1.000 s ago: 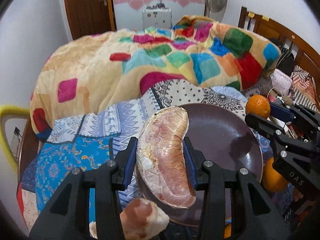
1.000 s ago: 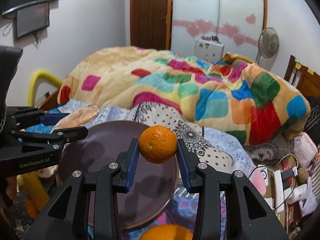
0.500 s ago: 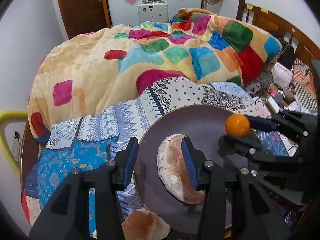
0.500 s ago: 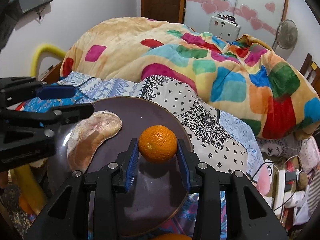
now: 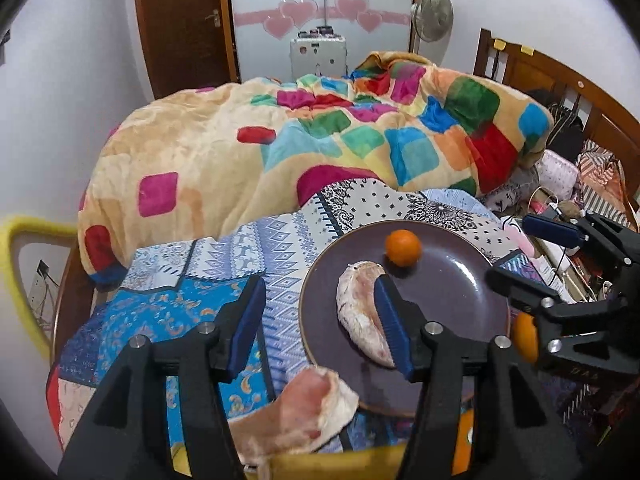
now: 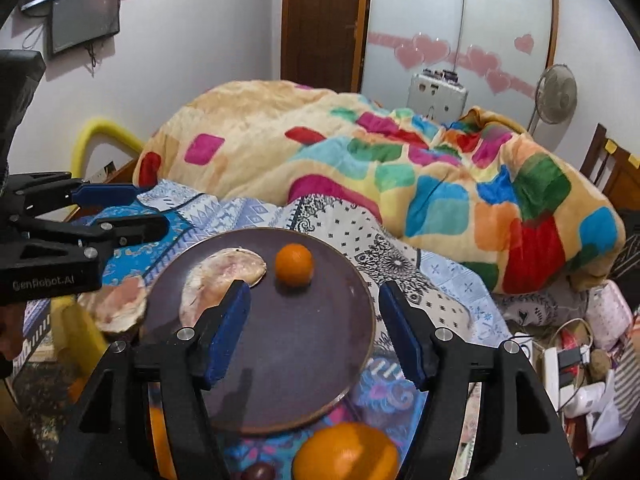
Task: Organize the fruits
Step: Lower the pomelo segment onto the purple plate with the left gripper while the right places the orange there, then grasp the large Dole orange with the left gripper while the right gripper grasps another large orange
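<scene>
- Dark brown plate [image 6: 280,360] rests on the patterned bedsheet [image 5: 192,276]; on it we see one pomelo segment [image 6: 216,276] and, just beside its far tip and apart from it, a small orange [image 6: 294,263].
- Both tools are empty. The left gripper [image 5: 320,320] has its jaws wide apart, one blue pad over the sheet and the other in front of the segment on the plate; the right gripper [image 6: 314,328] likewise stands with jaws apart above the near half of the plate, clamped on nothing.
- We judge the step in hand to be the interval between placements: two fruits lie on the plate and neither tool carries a third.
- Loose fruit waits off the plate: a second pomelo piece [image 5: 296,416] at the near left rim, a larger orange [image 6: 346,456] at the lower edge of the right view, and a dark round fruit [image 6: 258,472] beside it, which we cannot identify.
- The next move, in our judgement, calls for lowering an open tool over one of these, the left to the pomelo piece or the right to the larger orange, and closing gently, since the pomelo flesh looks soft.
- A rolling orange on the plate is the likely hazard.
</scene>
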Demonstrator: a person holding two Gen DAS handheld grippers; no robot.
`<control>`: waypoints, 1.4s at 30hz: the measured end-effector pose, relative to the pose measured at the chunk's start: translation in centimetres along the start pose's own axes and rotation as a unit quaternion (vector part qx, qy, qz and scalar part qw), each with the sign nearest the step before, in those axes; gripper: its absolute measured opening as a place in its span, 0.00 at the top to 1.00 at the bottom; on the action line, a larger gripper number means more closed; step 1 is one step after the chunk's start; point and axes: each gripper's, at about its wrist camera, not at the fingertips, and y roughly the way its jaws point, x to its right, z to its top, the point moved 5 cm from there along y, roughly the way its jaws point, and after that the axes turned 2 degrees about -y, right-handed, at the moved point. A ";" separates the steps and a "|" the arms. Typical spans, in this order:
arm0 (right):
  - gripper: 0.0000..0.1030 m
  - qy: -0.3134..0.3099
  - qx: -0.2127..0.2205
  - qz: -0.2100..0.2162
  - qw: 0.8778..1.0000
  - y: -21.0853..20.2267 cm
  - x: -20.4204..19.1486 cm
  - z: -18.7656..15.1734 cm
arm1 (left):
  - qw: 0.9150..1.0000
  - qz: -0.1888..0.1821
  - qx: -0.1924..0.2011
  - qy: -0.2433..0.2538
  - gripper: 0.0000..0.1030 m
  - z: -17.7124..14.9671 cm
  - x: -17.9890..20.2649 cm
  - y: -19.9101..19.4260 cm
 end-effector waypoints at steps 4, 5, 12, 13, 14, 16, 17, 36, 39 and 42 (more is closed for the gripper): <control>0.38 -0.001 0.016 -0.002 1.000 -2.2 -0.3 -0.8 | 1.000 0.005 0.013 0.001 0.40 -0.9 -0.3 -2.2; 0.38 -0.002 0.019 -0.005 1.000 -2.6 -0.4 -1.0 | 1.000 0.004 0.017 0.000 0.39 -1.2 -0.4 -2.8; 0.38 0.002 0.023 -0.019 1.000 -4.9 -0.1 -3.4 | 1.000 0.001 0.017 0.002 0.27 -3.4 0.7 -4.9; 0.38 0.005 0.022 -0.020 1.000 -5.2 0.0 -3.8 | 1.000 -0.002 0.014 -0.002 0.23 -3.8 1.1 -5.0; 0.38 0.008 0.021 -0.020 1.000 -5.5 0.2 -4.2 | 1.000 -0.005 0.012 -0.006 0.21 -4.2 1.4 -5.0; 0.38 0.018 0.019 -0.017 1.000 -6.0 0.6 -5.1 | 1.000 -0.011 0.007 -0.011 0.20 -4.9 2.1 -5.1; 0.38 0.021 0.017 -0.017 0.999 -6.2 0.8 -5.5 | 1.000 -0.016 0.003 -0.011 0.20 -5.3 2.7 -5.0; 0.38 0.048 0.002 -0.017 0.999 -8.4 2.7 -10.7 | 0.999 -0.041 -0.025 0.011 0.14 -9.7 10.3 -3.5; 0.38 0.051 0.002 -0.017 0.999 -8.4 3.0 -11.0 | 0.998 -0.050 -0.033 0.014 0.13 -10.0 11.0 -3.3; 0.38 0.056 0.003 -0.017 0.998 -8.6 3.3 -11.1 | 0.997 -0.063 -0.045 0.014 0.13 -10.5 11.7 -2.9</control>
